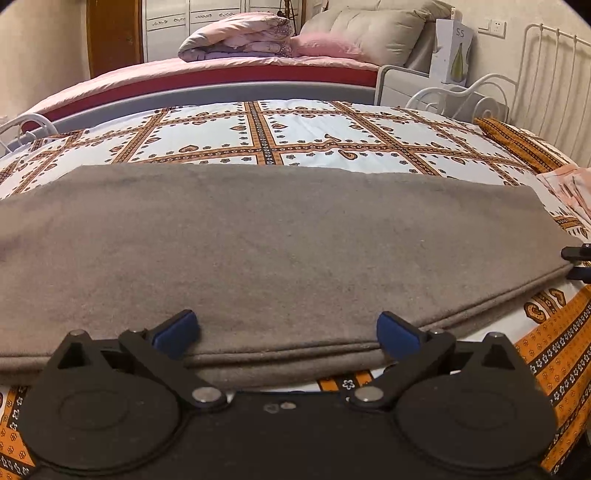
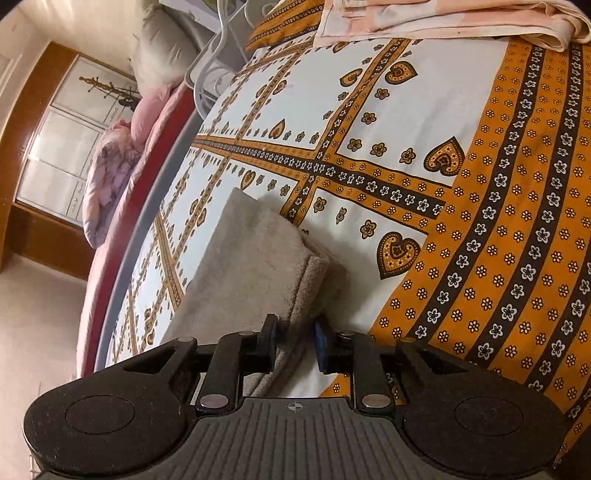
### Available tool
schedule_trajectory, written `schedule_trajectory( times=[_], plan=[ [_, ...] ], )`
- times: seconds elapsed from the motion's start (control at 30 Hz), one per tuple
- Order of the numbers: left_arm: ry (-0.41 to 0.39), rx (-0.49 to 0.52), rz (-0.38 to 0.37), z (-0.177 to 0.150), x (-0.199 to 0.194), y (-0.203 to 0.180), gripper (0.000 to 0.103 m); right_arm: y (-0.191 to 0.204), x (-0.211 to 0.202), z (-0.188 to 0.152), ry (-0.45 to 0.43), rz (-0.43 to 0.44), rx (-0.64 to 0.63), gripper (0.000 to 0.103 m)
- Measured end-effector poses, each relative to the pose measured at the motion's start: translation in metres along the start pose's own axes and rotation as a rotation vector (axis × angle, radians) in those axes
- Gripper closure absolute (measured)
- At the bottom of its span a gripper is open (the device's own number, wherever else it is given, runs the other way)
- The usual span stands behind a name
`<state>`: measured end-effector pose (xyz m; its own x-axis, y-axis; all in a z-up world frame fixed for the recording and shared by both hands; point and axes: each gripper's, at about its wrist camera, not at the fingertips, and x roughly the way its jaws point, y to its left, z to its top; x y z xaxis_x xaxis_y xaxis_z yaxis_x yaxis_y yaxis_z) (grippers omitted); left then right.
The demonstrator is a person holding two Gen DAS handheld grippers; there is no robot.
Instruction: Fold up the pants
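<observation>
**Grey pants lie crosswise on the bed, one hand-held gripper at each working edge**

The pants [image 1: 266, 243], a grey fleecy pair already doubled into one long band, lie flat on the patterned bed sheet [image 1: 303, 136]. Their long axis runs left to right across the left wrist view, parallel to the near edge of the bed.

The left hand-held gripper [image 1: 287, 334] stands wide, its blue pads on either side of nothing, poised just over the near long hem at about the middle of the band. The cloth lies directly ahead of and below it, and no pad presses on it.

The right hand-held gripper [image 2: 295, 341] sits at the right-hand end of the pants [image 2: 255, 254], looking along their length. Its jaws stand narrow with the layered end edge between them; the left pad looks to be against the cloth, while a sliver of gap shows beside the right pad, so the grip seems loose or just let go. Its tips also show at the far right of the left wrist view.

The next fold likely turns on that end: the right hand is nearer to it and could carry it leftward along the long axis.

No containers are in view; a folded peach cloth [image 2: 443, 18] rests at the far corner of the bed.
</observation>
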<state>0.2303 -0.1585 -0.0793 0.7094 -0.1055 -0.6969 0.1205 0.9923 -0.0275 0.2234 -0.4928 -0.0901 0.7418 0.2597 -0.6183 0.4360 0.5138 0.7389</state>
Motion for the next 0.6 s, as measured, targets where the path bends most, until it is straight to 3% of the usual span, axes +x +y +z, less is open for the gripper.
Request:
schedule_trajectory(
  times=[0.07,0.2,0.3,0.33,0.47,0.6],
  plan=[
    [-0.003,0.006,0.009,-0.001,0.000,-0.002,0.006,0.004,0.002,0.000,-0.002,-0.008,-0.025,0.081],
    [-0.016,0.020,0.018,-0.004,0.000,-0.003,0.006,0.032,0.000,-0.006,-0.042,-0.076,-0.216,0.090],
    [-0.016,0.019,-0.034,0.001,-0.008,0.013,0.007,0.059,-0.007,-0.017,-0.094,-0.083,-0.340,0.092],
    [-0.021,0.019,-0.039,0.004,-0.013,0.028,0.014,0.072,-0.010,-0.022,-0.108,-0.070,-0.380,0.092],
    [-0.047,0.021,0.035,0.015,-0.039,0.126,0.015,0.145,-0.011,-0.058,-0.142,0.007,-0.608,0.092],
    [-0.057,-0.017,0.181,0.024,-0.078,0.247,0.012,0.220,0.010,-0.132,-0.139,0.102,-0.843,0.092]
  ],
)
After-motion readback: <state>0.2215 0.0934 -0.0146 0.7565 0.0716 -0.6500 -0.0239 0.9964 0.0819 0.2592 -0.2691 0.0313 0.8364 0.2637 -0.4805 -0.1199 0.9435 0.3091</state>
